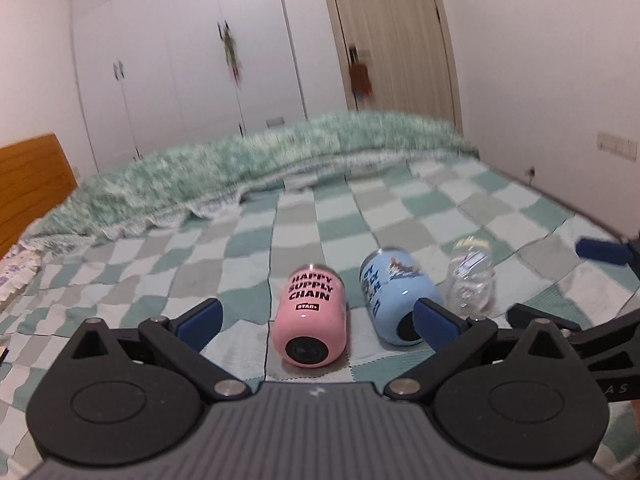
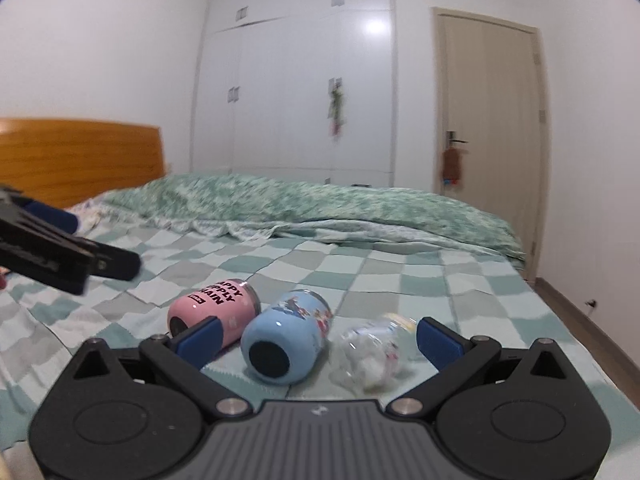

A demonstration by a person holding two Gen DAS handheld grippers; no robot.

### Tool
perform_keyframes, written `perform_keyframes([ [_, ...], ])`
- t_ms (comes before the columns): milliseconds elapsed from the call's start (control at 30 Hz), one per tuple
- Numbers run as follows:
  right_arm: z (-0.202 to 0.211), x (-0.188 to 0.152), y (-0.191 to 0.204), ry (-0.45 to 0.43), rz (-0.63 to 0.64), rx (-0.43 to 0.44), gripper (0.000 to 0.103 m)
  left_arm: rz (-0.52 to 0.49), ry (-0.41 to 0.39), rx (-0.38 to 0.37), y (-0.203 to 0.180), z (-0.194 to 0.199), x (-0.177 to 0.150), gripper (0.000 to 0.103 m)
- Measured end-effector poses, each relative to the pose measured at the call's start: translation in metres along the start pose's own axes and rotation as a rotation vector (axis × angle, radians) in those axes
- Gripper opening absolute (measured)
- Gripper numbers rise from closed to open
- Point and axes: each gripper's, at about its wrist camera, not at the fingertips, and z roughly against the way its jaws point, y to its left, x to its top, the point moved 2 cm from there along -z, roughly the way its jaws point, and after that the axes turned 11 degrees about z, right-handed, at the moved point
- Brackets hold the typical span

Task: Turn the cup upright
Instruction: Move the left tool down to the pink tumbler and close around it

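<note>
Left wrist view. Left gripper (image 1: 316, 320) fills the bottom of the frame, jaws spread wide, nothing between the pads but air and the pink cup. Pink cup (image 1: 313, 318) lies on its side on the bed (image 1: 160, 280), centre-lower frame, base toward the camera, black lettering on the upper flank. Just right of it lies the blue cup (image 1: 394, 298), also on its side, base toward the camera, partly behind the right-hand pad. Further right, a clear plastic cup (image 1: 470, 280) lies tipped over, close beside the blue one; whether they touch is not clear. At the right edge, part of the right gripper (image 1: 560, 288) shows. A rumpled green duvet (image 1: 260, 168) runs across mid-frame; wardrobe (image 1: 180, 60) and door behind. Background blurred.

Right wrist view. Right gripper (image 2: 318, 338) at the bottom, jaws spread wide, empty. Blue cup (image 2: 286, 338) sits centre-lower frame, dark base facing the lens. Pink cup (image 2: 214, 312) is to its left, partly behind the left-hand pad; the 2 look to be touching or nearly so. Clear plastic cup (image 2: 374, 354) lies to the right, between the blue cup and the right-hand pad. Left gripper (image 2: 60, 256) pokes in from the left edge, above the bed (image 2: 440, 280).

Progress, as judged: nothing done yet. All 3 cups lie flat, none gripped, none upright. Left jaws line up on the pink cup; the right jaws frame the blue and clear cups. Grasping, lifting and standing up all remain.
</note>
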Motion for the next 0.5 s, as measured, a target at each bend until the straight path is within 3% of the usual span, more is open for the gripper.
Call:
perform_keyframes([
  [300, -0.104, 0.013, 0.008, 0.105, 0.158, 0.17, 0.103, -0.043, 0.251, 0.03, 0.013, -0.112, 0.01, 0.103],
  [500, -0.14, 0.007, 0.007, 0.142, 0.216, 0.226, 0.103, -0.045, 0.355, 0.049, 0.019, -0.172, 0.013, 0.103],
])
